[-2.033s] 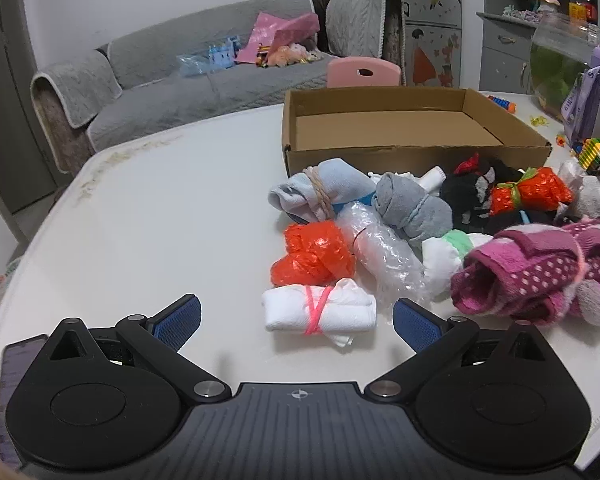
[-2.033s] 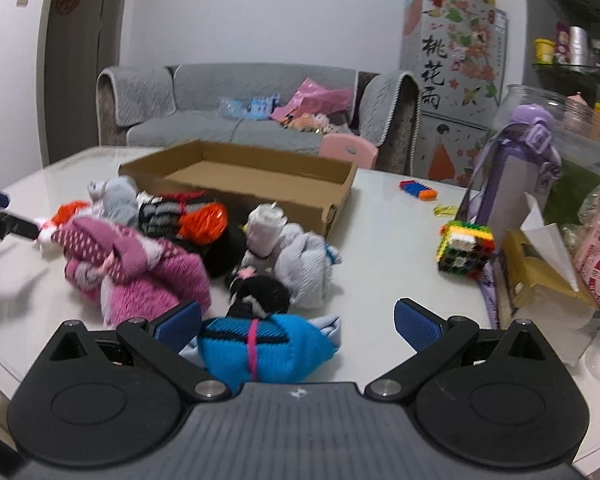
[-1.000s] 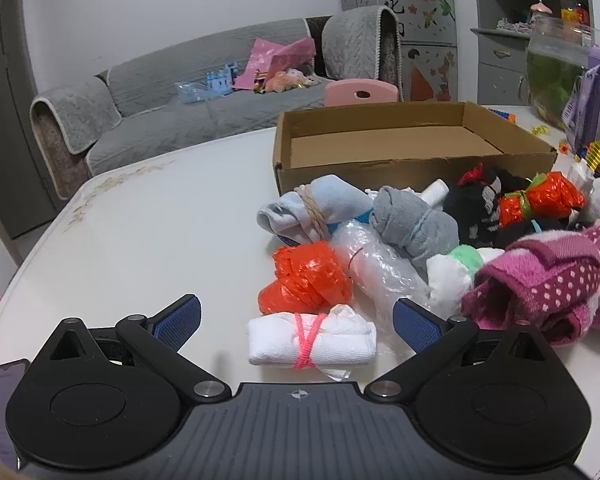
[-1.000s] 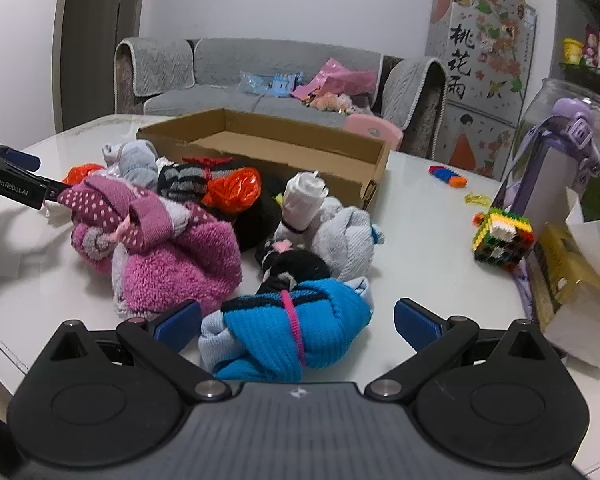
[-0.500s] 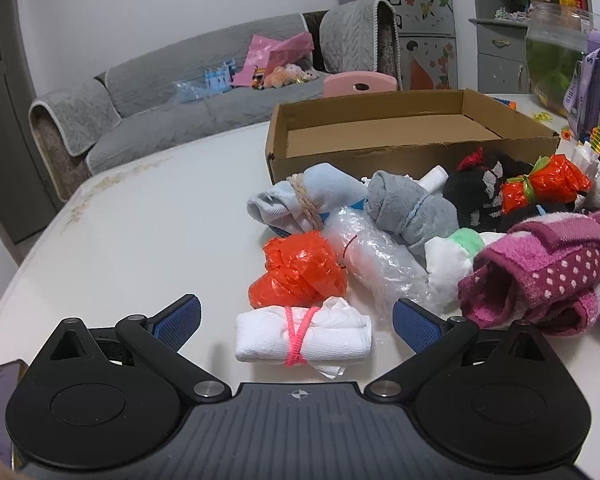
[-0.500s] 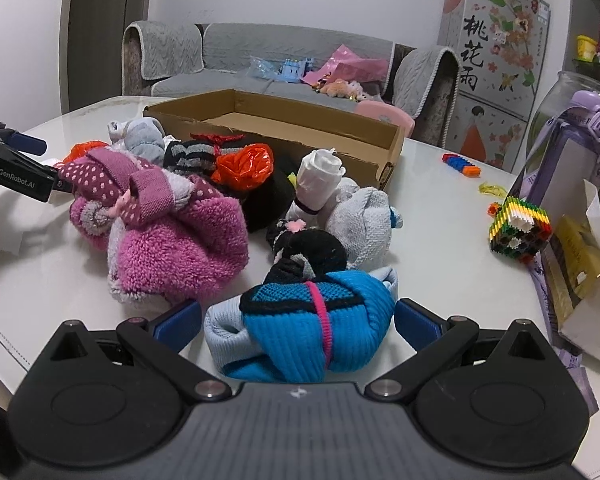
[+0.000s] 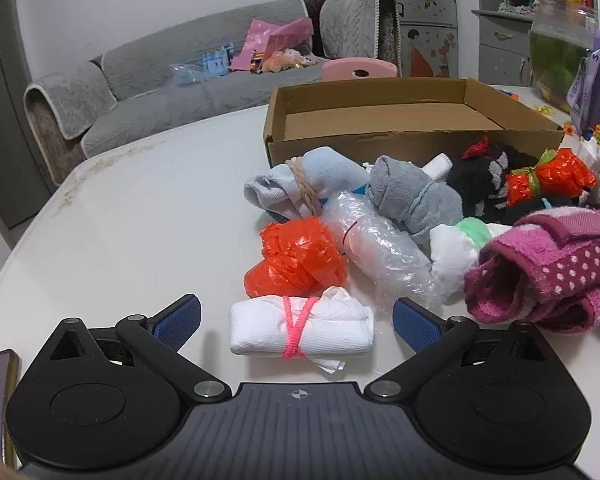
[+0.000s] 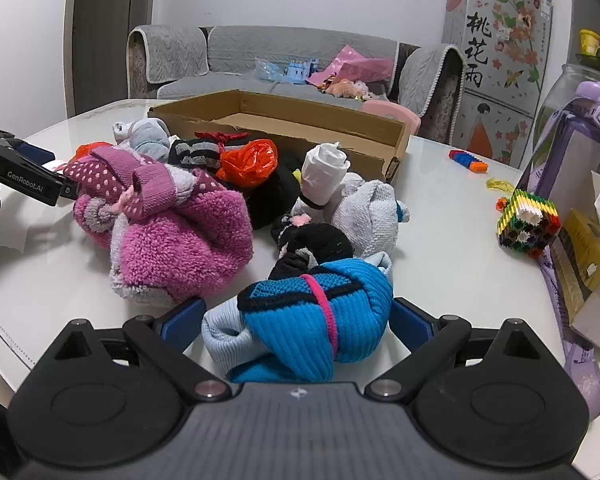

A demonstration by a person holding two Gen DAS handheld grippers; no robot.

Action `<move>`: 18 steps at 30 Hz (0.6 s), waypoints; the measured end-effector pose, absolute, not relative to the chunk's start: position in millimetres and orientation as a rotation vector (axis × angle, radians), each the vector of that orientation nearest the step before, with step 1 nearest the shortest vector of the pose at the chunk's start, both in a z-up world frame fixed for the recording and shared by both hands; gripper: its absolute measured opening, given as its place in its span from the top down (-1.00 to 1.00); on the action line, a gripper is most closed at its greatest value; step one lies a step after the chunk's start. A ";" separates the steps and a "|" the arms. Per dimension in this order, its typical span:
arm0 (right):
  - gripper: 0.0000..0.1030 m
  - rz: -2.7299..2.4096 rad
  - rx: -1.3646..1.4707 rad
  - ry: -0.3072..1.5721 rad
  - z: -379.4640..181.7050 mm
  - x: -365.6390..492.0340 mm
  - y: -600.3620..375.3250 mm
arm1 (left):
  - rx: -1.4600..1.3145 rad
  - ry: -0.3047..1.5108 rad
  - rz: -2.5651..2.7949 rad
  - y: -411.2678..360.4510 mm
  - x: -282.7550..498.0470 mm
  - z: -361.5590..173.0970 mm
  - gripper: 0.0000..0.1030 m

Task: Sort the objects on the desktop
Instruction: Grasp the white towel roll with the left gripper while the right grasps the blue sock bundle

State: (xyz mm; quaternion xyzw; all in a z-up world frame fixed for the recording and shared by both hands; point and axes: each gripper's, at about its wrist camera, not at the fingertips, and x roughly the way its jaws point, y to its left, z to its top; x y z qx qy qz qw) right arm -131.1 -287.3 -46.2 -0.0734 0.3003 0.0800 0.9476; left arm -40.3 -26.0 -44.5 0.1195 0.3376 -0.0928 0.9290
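Left gripper (image 7: 296, 322): fingers spread, white roll (image 7: 300, 330) crosswise between them on the bench (image 7: 140, 220), untouched. Right gripper (image 8: 296, 320): fingers closing around blue sock bundle (image 8: 312, 320), long axis across the gap.

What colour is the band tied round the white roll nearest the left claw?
Bright pink band on the white roll; clearest in the left wrist view.

Bright bundles crowd a white table (image 7: 132, 216) beside a brown cardboard box (image 7: 380, 140).
Blue sock roll (image 8: 312, 320) banded pink; magenta fleece (image 8: 172, 236) with white dots; orange plastic bag (image 7: 296, 260); white roll (image 7: 300, 328) tied pink.
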 end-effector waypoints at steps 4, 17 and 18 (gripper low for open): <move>-0.65 0.163 -0.142 0.609 -44.7 -130.7 -288.2 | 0.231 0.697 -0.207 -24.9 -39.7 -44.3 -0.94; -0.61 0.181 -0.101 0.613 -42.4 -132.3 -293.5 | 0.220 0.688 -0.206 -24.4 -47.8 -42.1 -0.49; -0.61 0.181 -0.098 0.609 -41.4 -133.4 -294.1 | 0.223 0.690 -0.204 -24.2 -49.8 -41.7 -0.49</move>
